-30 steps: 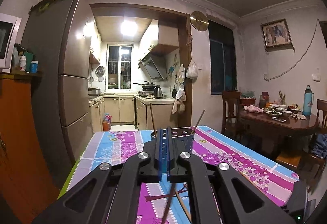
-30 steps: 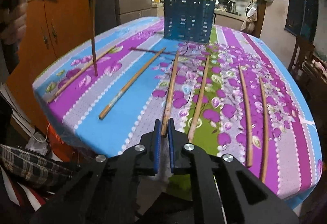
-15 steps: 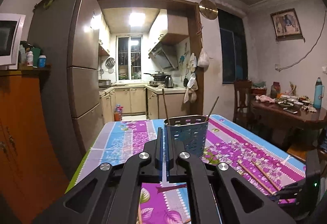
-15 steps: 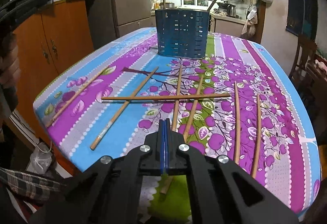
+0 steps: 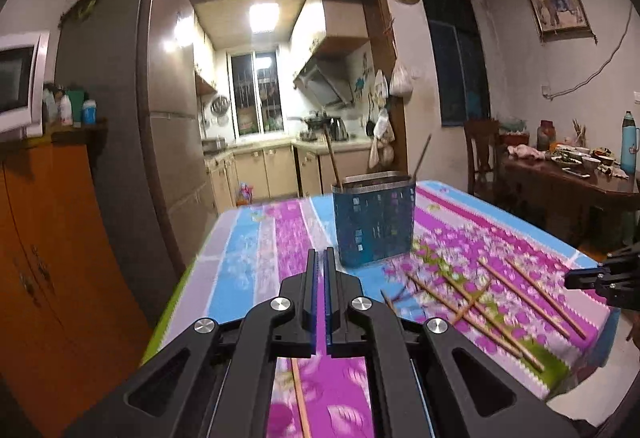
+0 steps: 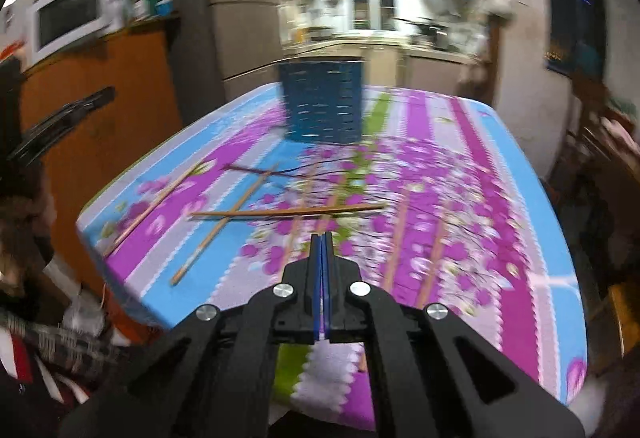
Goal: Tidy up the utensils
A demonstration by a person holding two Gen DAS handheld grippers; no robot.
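A blue perforated utensil holder (image 5: pixel 374 222) stands at the far end of the flowered tablecloth (image 5: pixel 288 234), with two chopsticks (image 5: pixel 333 162) upright in it. It also shows in the right wrist view (image 6: pixel 322 104). Several wooden chopsticks (image 6: pixel 286 213) lie loose on the cloth, one crosswise over others. My left gripper (image 5: pixel 321 258) is shut and empty above the table's left side. My right gripper (image 6: pixel 322 242) is shut and empty above the near edge. The right gripper also shows at the right of the left wrist view (image 5: pixel 584 278).
An orange cabinet (image 5: pixel 48 238) and a grey fridge (image 5: pixel 108 118) stand left of the table. A dark dining table (image 5: pixel 576 182) with dishes and a chair stands to the right. The kitchen lies behind.
The chopstick my left gripper held a second ago now lies crosswise on the others. Both grippers have pulled back and upward, and both views are blurred by motion.
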